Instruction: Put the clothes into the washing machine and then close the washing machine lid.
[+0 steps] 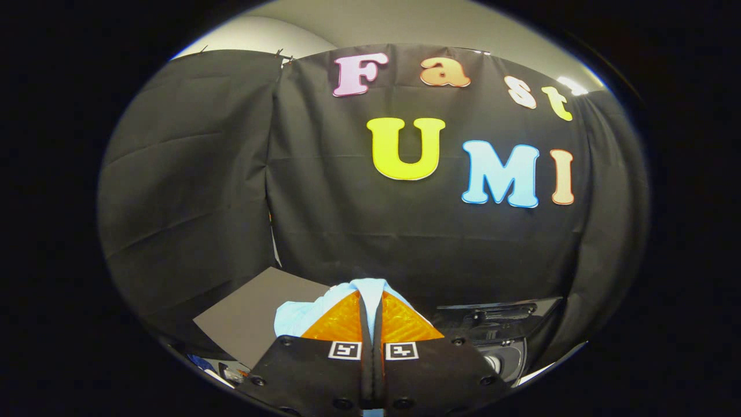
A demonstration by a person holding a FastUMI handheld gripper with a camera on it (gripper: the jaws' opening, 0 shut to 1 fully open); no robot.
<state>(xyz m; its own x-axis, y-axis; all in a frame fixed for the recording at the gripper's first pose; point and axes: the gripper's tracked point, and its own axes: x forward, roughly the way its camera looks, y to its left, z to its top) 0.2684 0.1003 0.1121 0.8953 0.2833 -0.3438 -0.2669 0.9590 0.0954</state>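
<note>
Gripper view: gripper point(370, 310) clamping pale-blue garment point(292, 317).

Pale blue garment point(301, 313), dark grey board point(249, 324), black washing machine point(503, 324), black cloth wall point(405, 243)

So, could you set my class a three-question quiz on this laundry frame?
1. True or false: the claw is shut on the cloth.
2. Which colour is the cloth: A red, B light blue, C green?
3. Fill in: the dark washer sits to the ____ of the claw.

Key: 1 true; 2 B; 3 right.
</note>
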